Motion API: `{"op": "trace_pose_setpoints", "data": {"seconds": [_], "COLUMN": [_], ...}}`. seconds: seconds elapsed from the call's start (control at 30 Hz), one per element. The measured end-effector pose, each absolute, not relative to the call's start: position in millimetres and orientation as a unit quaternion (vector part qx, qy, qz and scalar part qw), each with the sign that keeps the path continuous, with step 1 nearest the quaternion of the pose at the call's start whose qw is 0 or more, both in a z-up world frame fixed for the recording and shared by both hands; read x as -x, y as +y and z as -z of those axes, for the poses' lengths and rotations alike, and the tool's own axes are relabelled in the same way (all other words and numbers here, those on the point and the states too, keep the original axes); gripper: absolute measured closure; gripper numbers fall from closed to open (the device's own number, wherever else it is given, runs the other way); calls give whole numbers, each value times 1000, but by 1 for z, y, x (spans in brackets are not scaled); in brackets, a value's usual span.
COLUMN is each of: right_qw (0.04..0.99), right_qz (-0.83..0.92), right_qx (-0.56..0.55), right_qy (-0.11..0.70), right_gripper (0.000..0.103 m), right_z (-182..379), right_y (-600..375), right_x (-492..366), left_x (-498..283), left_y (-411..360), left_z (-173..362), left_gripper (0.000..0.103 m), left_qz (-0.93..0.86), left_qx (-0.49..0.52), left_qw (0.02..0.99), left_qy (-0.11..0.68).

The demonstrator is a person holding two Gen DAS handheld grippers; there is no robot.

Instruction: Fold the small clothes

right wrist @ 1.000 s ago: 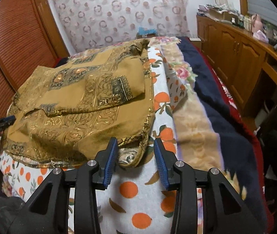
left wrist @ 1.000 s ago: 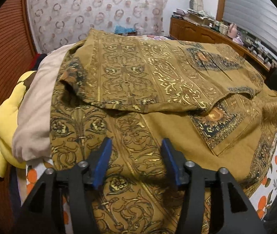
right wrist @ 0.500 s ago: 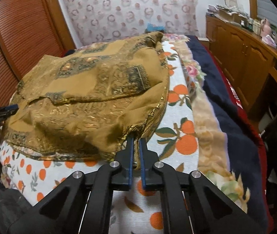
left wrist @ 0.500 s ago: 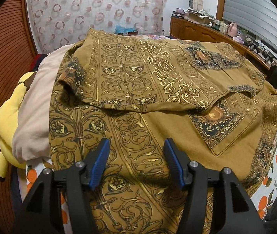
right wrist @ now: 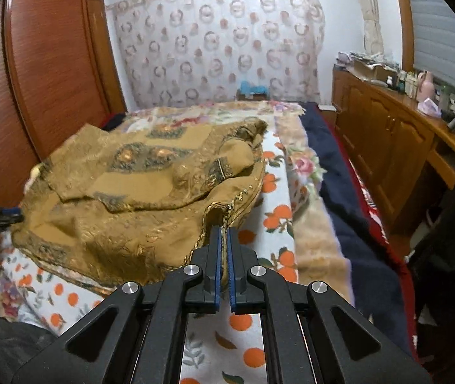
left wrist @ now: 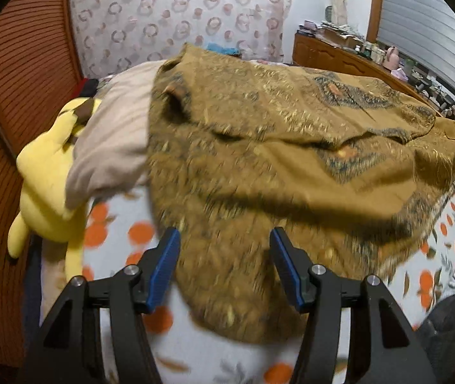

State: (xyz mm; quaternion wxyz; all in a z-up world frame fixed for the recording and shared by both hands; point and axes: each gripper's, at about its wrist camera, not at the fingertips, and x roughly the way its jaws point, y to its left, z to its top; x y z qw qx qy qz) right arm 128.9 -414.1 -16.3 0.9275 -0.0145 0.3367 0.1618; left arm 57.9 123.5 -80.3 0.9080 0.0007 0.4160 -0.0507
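Garment (right wrist: 125, 198) blurred in left view, right gripper (right wrist: 223, 233) pinching its hem, left gripper (left wrist: 224, 256) spread

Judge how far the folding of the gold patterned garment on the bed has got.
Done: one flap of the gold garment already lies folded over its middle. In hand: the right gripper is shut on the hem corner, lifting it off the orange-print sheet. The left gripper is open, hem between its jaws, ungrasped. Left: carry the hem over and finish.
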Motion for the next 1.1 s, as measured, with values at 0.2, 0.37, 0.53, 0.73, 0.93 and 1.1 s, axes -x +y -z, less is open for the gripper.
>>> {"op": "trace_pose_setpoints", "data": {"seconds": [0.2,0.37,0.53,0.73,0.93,1.1], "right_qw": [924,924,921,918,922,922], "right_qz": [-146,-143,-152,-136,-126,-146], "right_qx": [12,17,9,15,4,10], "right_qy": [352,355,359,373,367,358], "right_gripper": [102,102,102,102,98,71], "right_z": [34,38,34,30,30,26], "right_y": [-416,-417,-424,-440,-444,-418], "right_x": [-138,-139,-133,-120,-125,-142], "left_x": [-41,-36,-22,-6,-8,-15], "left_y": [125,118,133,157,157,149], "left_z": [89,89,64,33,36,32], "left_gripper": [45,94,101,101,96,60], "left_qz": [38,60,63,67,44,32], "left_qx": [3,2,41,65,46,37], "left_qw": [905,911,927,931,927,934], "left_qy": [424,407,368,353,368,355]}}
